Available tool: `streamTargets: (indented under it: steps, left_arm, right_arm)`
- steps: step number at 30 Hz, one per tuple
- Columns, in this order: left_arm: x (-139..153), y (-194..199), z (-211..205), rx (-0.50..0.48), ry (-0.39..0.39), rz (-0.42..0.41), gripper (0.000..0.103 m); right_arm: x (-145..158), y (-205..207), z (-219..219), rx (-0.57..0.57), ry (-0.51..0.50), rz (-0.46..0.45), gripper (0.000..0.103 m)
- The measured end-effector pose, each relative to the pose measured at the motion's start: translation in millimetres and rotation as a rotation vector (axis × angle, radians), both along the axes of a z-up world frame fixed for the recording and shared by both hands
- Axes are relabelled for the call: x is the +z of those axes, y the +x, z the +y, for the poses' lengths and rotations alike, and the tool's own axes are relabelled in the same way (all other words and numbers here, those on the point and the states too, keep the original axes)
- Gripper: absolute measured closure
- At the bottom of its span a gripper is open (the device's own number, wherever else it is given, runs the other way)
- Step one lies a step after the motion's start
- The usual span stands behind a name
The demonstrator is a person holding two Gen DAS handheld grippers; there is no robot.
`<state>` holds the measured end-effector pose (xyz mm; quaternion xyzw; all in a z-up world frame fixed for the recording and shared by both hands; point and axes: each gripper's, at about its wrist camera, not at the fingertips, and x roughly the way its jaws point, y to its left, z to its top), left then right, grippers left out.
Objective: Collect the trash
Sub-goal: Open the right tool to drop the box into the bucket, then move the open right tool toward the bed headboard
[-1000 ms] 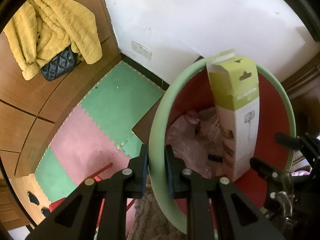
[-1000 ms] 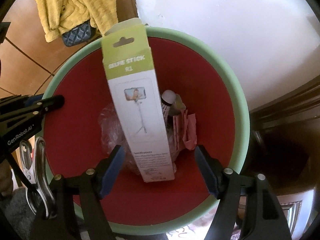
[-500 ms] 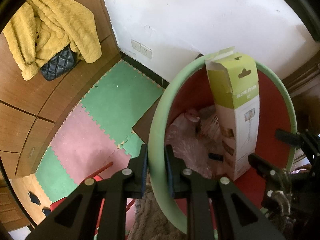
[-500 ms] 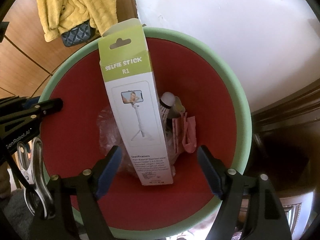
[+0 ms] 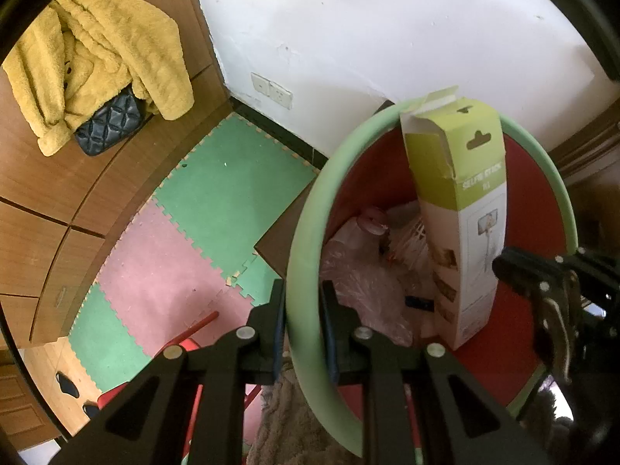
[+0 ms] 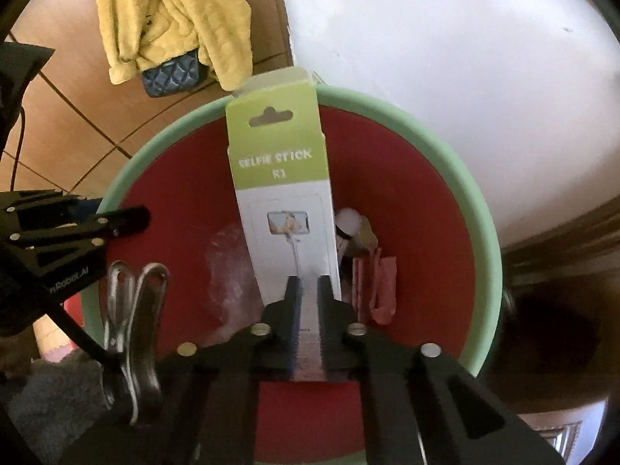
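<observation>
A red bin with a pale green rim [image 5: 306, 232] holds trash: a tall green-and-white selfie stick box [image 5: 461, 209] standing upright, crumpled clear plastic [image 5: 360, 279] and pink wrappers [image 6: 378, 283]. My left gripper [image 5: 303, 310] is shut on the bin's rim, one finger outside, one inside. My right gripper [image 6: 308, 290] has its fingers nearly together in front of the lower part of the box [image 6: 286, 209]; whether they touch it I cannot tell. The bin's rim also shows in the right wrist view [image 6: 480, 232].
A yellow fleece jacket [image 5: 100, 54] and a dark quilted bag [image 5: 108, 124] hang on the wooden cabinet at left. Green and pink foam mats [image 5: 186, 240] cover the floor. A white wall with sockets [image 5: 271, 89] is behind the bin. A red stick [image 5: 193, 329] lies nearby.
My right gripper's fingers have gone from wide open to nearly together in front of the box. The left gripper still holds the rim; the bin has shifted slightly.
</observation>
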<state>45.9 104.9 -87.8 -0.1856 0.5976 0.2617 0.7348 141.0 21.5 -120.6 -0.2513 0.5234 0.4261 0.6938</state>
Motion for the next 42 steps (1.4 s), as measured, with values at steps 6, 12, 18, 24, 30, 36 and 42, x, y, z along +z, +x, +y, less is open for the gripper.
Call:
streamTargets:
  steps: [6,12,18,24,30,36,42]
  left_arm:
    - [-1.1,0.2,-0.5,-0.004,0.001,0.0,0.086]
    - [-3.3,3.2,-1.8,-0.02,0.008,0.017,0.086]
    - [-3.3,3.2,-1.9,-0.029,0.007,0.019,0.086]
    - [-2.2,4.5,-0.2,-0.027,-0.001,0.021,0.086]
    - [-2.9,7.2,1.0,-0.031,-0.009,0.028,0.086]
    - [-1.9,8.9,0.2,-0.046,0.0,0.022,0.086]
    - [-0.7,4.1,1.9,-0.038,-0.015,0.007,0.086]
  right_arm:
    - [-5.8,2.4,9.6,-0.002,-0.027,-0.065,0.099]
    - [-33.3,5.0,28.5,0.024,-0.103,-0.066,0.099]
    - [-59.8,10.5,47.6,0.057,-0.194,-0.008,0.099]
    - [-58.7,11.3,52.6,0.075,-0.221,-0.015,0.098]
    - [-49.0,7.7,44.9,0.098,-0.236,0.026,0.098]
    - [-76.9,24.5,56.0,0.031,-0.29,0.139,0.098]
    - [-94.8,29.7,71.4,0.053,-0.342,0.122,0.098]
